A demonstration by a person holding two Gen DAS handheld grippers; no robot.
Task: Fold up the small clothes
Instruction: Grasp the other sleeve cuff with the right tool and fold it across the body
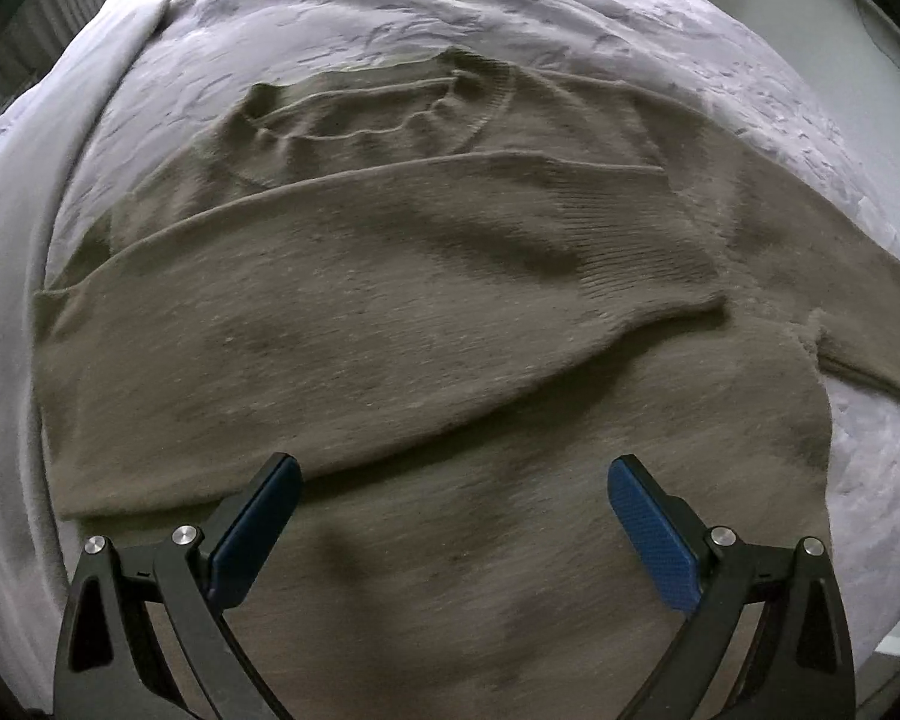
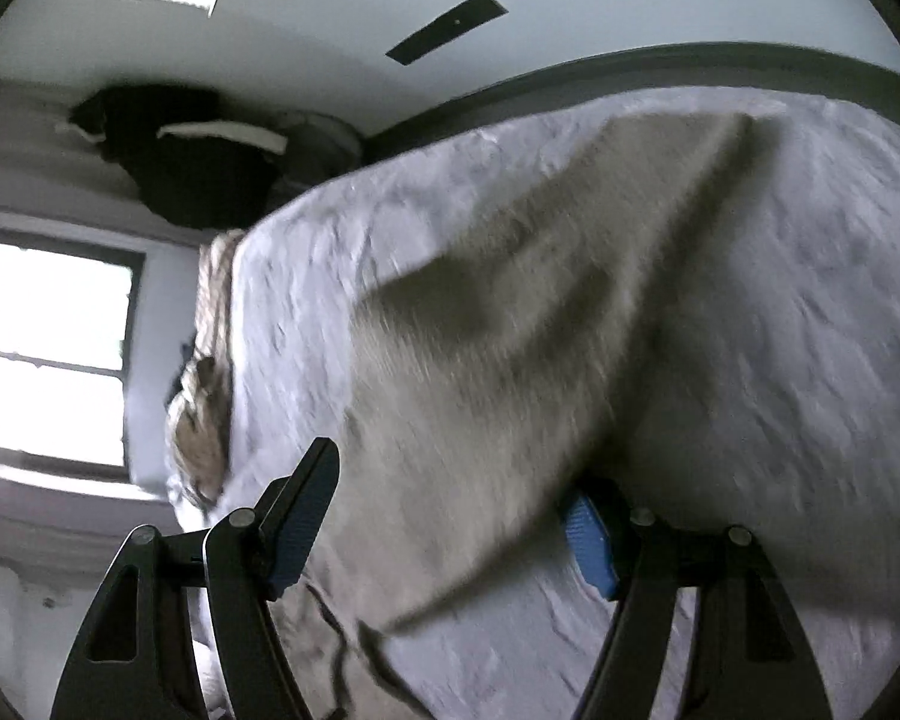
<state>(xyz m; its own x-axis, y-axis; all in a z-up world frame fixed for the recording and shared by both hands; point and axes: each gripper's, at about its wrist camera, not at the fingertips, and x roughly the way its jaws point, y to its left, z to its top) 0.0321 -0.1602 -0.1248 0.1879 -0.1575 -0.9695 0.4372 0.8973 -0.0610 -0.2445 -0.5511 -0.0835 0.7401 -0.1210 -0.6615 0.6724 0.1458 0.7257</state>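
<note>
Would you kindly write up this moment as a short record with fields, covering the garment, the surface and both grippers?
garment: olive knitted sweater, spread out with one sleeve folded across the body
neckline: ribbed collar at the far end in the left wrist view
surface: pale lilac bedsheet, wrinkled
left gripper: open, above the sweater's lower part, nothing between the pads
right gripper: jaws wide, sweater fabric draped over and between them; blurred, so a grip cannot be confirmed
background: window, dark bag by the wall

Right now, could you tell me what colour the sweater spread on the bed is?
The sweater is a plain olive-brown knit, seen best in the left wrist view.
</note>
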